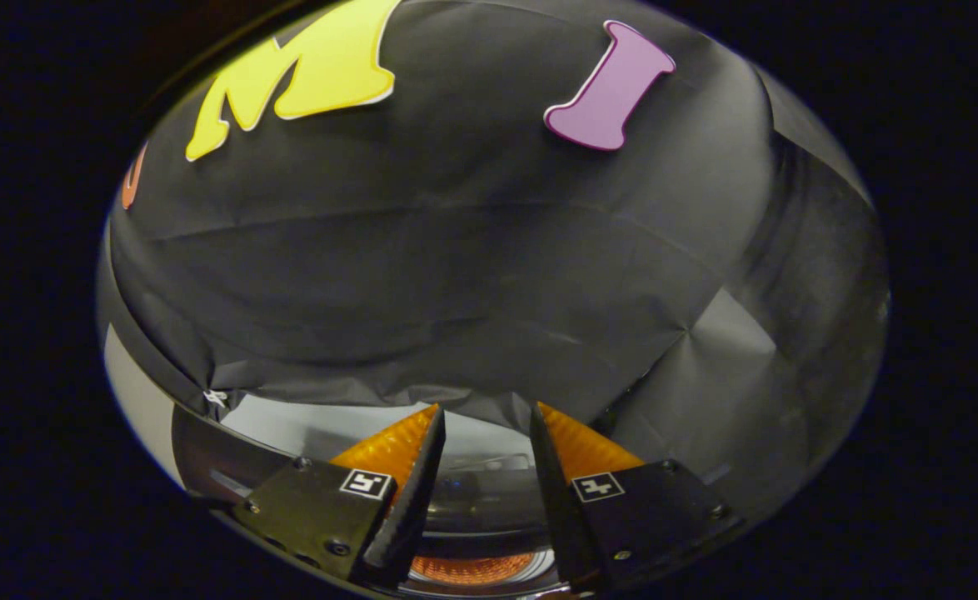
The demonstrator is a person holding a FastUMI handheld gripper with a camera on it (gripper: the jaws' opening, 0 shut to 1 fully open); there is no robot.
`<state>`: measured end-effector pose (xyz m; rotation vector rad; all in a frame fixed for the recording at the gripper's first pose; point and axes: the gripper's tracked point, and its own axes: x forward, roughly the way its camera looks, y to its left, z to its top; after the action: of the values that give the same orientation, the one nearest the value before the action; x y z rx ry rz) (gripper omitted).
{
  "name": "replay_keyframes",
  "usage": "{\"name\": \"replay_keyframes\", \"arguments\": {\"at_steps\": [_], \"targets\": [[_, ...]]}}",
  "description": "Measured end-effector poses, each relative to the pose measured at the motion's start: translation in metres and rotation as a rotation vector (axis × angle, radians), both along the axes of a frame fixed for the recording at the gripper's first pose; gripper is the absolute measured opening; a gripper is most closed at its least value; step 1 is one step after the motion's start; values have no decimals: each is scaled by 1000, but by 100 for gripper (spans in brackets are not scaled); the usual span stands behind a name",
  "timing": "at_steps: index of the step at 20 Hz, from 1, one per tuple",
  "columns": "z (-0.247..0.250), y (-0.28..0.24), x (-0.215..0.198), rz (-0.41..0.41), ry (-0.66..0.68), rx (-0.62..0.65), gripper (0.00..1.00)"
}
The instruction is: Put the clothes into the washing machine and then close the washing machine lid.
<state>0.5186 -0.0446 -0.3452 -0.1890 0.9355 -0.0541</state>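
My gripper [487, 408] is open, its two fingers a small gap apart with nothing between them. It points at the black cloth wall [456, 275] just ahead. Under the fingers lies the top of the washing machine [289, 425], pale at its back edge. Between and below the fingers the round drum opening [476, 508] shows. Something orange and ribbed, which looks like a garment [472, 568], lies low inside it. I cannot tell how the lid stands.
The booth's cloth wall hangs close behind the machine and folds round to the right [731, 350]. A pale panel [135, 392] and a dark curved edge [206, 458] lie to the left of the fingers.
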Motion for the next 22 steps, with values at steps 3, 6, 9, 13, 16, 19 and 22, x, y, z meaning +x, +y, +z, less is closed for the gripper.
{"name": "replay_keyframes", "arguments": {"at_steps": [3,6,9,13,16,19,22], "targets": [[-20,3,-21,-17,97,62,66],[-25,4,-27,-33,103,70,64],[-24,3,-33,-63,100,75,64],[-25,3,-45,-72,88,80,64],[-32,6,-52,-76,119,79,64],[-40,8,-55,-63,136,97,64],[-43,7,-60,-61,193,95,66]]}}
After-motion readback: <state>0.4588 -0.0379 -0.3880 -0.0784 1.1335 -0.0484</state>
